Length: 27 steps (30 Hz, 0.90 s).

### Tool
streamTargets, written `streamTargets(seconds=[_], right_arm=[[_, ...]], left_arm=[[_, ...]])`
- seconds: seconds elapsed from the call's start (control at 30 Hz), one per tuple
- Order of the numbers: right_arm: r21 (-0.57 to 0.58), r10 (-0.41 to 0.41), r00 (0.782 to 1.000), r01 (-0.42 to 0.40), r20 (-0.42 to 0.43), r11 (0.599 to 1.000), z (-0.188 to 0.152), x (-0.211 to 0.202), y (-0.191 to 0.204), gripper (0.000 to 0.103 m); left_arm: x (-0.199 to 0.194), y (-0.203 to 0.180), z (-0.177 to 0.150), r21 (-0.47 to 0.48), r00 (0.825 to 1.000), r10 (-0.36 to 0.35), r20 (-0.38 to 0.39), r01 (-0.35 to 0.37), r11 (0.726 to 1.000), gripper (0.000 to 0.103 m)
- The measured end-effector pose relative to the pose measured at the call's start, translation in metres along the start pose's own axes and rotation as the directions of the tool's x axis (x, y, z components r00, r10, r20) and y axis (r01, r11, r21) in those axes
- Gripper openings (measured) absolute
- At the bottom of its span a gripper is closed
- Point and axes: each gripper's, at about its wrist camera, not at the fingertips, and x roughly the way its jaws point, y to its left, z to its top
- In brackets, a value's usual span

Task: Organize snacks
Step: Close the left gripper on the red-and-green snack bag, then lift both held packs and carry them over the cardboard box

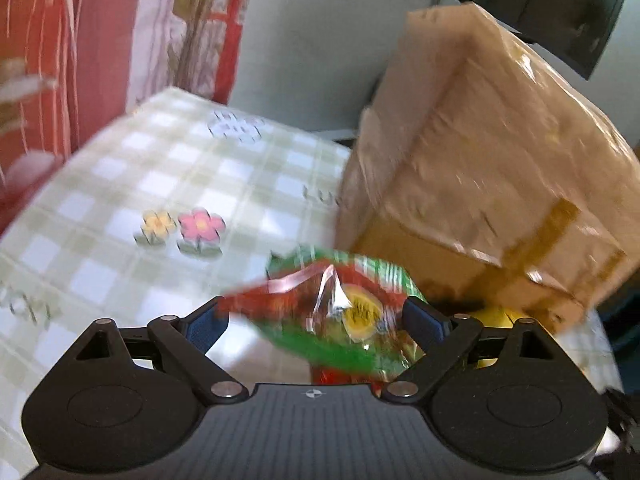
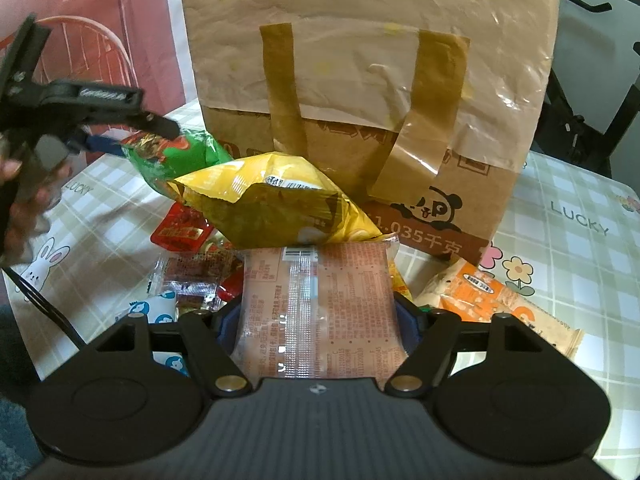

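Peach packet sits clamped between the right jaws.

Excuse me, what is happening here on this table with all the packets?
A person is sorting snacks with a two-finger gripper in each hand. The left gripper holds a green and red crinkly snack bag above the checked tablecloth, beside the taped brown cardboard box. The right gripper is closed on a flat pinkish-orange printed packet. A yellow chip bag and an orange and white packet lie in front of the box.
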Motion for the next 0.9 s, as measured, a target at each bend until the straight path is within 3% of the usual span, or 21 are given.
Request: streamTargets(seconds=[0.1,0.2,0.3,0.43,0.57,0.7,0.73,0.77,0.8,0.9], right_arm=[[0.003,0.002,1.0,-0.002,0.001,1.0,-0.001,0.0,0.0,0.074],[0.001,-0.001,1.0,0.001,0.0,1.0,0.0,0.001,0.001,0.074],[-0.004,-0.001,1.0,0.001,-0.003,1.0,0.0,0.001,0.001,0.074],[-0.003,0.002,1.0,-0.002,-0.004,1.0,0.0,0.0,0.001,0.074],[-0.003,0.003,1.0,-0.003,-0.003,1.0,0.0,0.0,0.0,0.074],[0.003,0.004,1.0,-0.004,-0.001,1.0,0.0,0.0,0.0,0.074],[0.003,0.004,1.0,-0.004,-0.001,1.0,-0.001,0.0,-0.001,0.074],[0.003,0.004,1.0,-0.004,-0.001,1.0,-0.001,0.0,-0.001,0.074],[0.002,0.004,1.0,-0.004,-0.002,1.0,-0.001,0.0,-0.001,0.074],[-0.001,0.006,1.0,-0.006,-0.002,1.0,-0.001,-0.001,-0.001,0.074]], left_arm=[[-0.002,0.003,-0.009,-0.031,0.999,-0.034,0.005,0.034,0.999,0.098],[0.003,0.009,-0.009,-0.135,0.998,-0.057,0.008,0.058,0.989,0.098],[0.006,0.015,-0.004,-0.265,0.996,-0.089,0.011,0.088,0.96,0.098],[0.01,0.021,0.004,-0.368,0.998,-0.061,0.027,0.067,0.928,0.098],[0.026,0.011,0.005,-0.367,1.0,-0.015,-0.009,0.01,0.93,0.098],[0.037,0.01,-0.001,-0.38,1.0,-0.02,-0.003,0.017,0.925,0.099],[0.038,0.011,-0.002,-0.39,1.0,-0.026,0.006,0.026,0.921,0.095],[0.037,0.011,-0.003,-0.392,0.999,-0.039,0.024,0.045,0.919,0.081],[0.034,0.012,-0.004,-0.381,0.997,-0.065,0.049,0.079,0.921,0.075],[0.022,0.004,-0.005,-0.298,0.997,-0.038,0.065,0.055,0.953,0.067]])
